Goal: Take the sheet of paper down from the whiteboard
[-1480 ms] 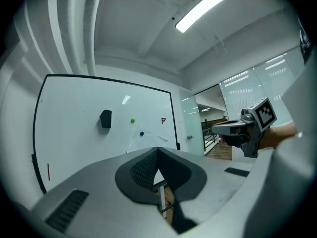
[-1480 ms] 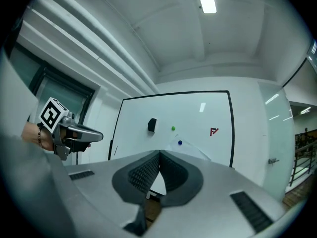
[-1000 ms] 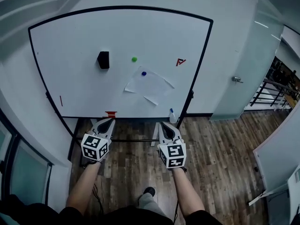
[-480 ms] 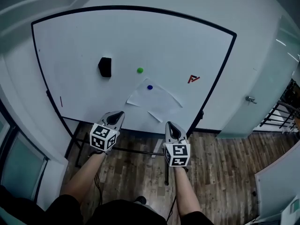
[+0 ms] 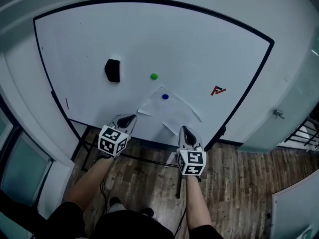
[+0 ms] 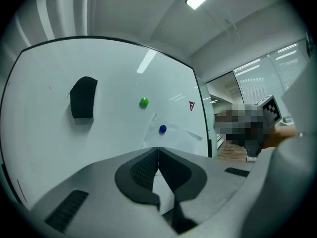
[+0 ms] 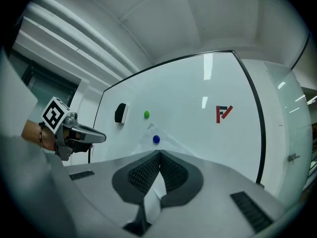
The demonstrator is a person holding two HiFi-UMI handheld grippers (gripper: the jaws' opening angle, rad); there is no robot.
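Observation:
A white sheet of paper [image 5: 171, 112] hangs tilted on the whiteboard [image 5: 89, 39], pinned near its top corner by a blue magnet [image 5: 165, 97]. Its lower edge curls off the board. My left gripper [image 5: 130, 117] is shut and empty, just below and left of the sheet, a short way off the board. Level with it, my right gripper [image 5: 185, 129] is also shut and empty, under the sheet's lower edge. In the left gripper view the closed jaws [image 6: 158, 148] point at the paper [image 6: 173, 138]. The right gripper view has its jaws [image 7: 159, 152] just under the blue magnet [image 7: 156, 139].
A green magnet [image 5: 154, 76] and a black eraser [image 5: 112, 70] sit on the board left of the sheet, a red logo [image 5: 218, 90] to its right. The board's stand legs [image 5: 178, 183] rest on wood floor. A door handle [image 5: 278, 114] is at right.
Both grippers have moved forward toward the whiteboard, staying shut. The board and paper now look larger and nearer, and the sheet has not moved on the board.

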